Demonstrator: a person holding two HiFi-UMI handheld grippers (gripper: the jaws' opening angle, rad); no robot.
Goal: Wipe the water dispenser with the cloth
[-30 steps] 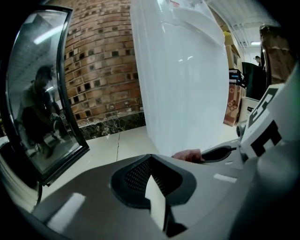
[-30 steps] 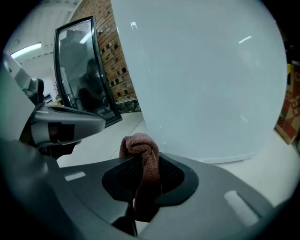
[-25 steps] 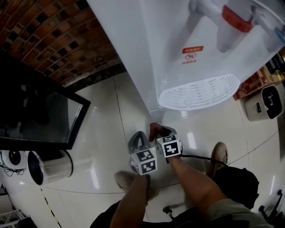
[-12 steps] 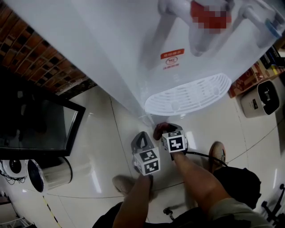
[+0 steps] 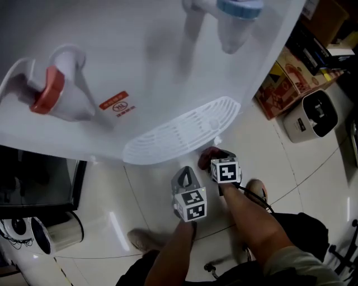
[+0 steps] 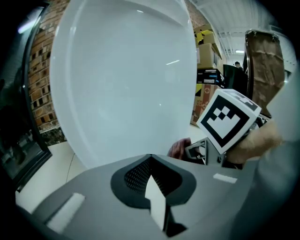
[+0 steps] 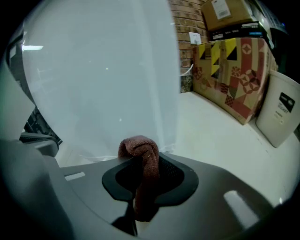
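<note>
Your right claw point(image 7: 140, 164) is clamped on the brown-red cloth point(image 7: 142, 150), low down and just beside the white front of the water dispenser point(image 5: 140, 61). Your left claw point(image 6: 151, 159) is closed together, empty. Farther up, print on the dispenser's red label point(image 5: 117, 104) is too small to read.

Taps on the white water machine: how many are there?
2. The red tap is at the head view's left; the blue tap is at its top edge, partly cut off. Others may lie out of frame.

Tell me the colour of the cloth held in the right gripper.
The cloth is reddish brown, clearest in the right gripper view.
</note>
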